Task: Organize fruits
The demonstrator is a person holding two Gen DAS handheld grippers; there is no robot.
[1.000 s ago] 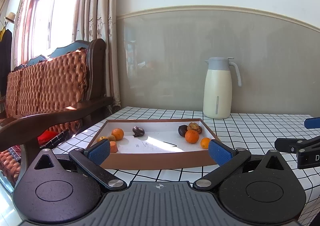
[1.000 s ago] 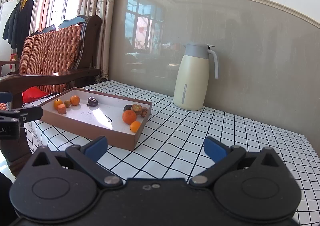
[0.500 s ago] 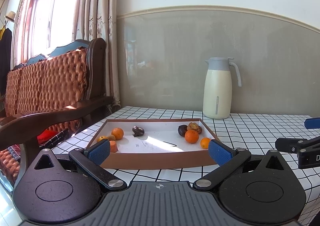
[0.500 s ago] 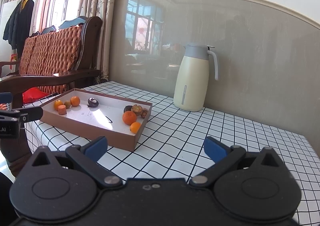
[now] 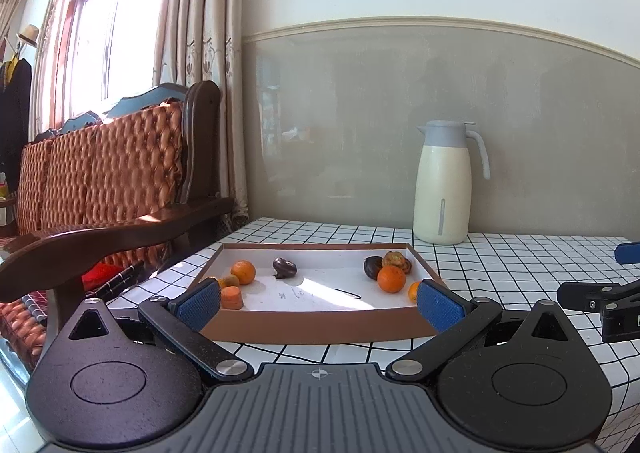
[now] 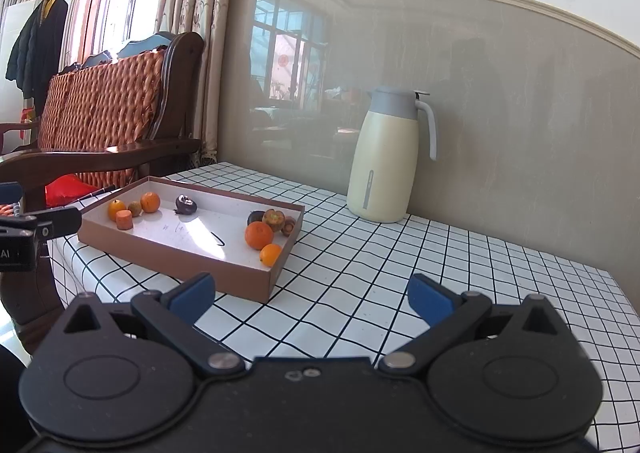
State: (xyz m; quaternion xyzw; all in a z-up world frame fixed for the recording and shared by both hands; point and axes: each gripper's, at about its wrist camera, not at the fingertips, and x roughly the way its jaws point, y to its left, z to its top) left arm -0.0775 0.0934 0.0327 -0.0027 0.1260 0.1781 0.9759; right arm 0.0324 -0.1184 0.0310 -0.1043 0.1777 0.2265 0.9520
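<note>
Both claws hang spread wide and empty over the black-and-white checked surface [image 6: 360, 273]. Straight ahead of the left claw [image 5: 319, 303] sits the shallow brown cardboard tray [image 5: 312, 327] — round orange fruits [image 5: 391, 278] and dark ones clustered at its two ends. From the right claw [image 6: 312, 295] the tray lies ahead to the left, the cream thermos jug [image 6: 386, 157] beyond — well apart from it.
</note>
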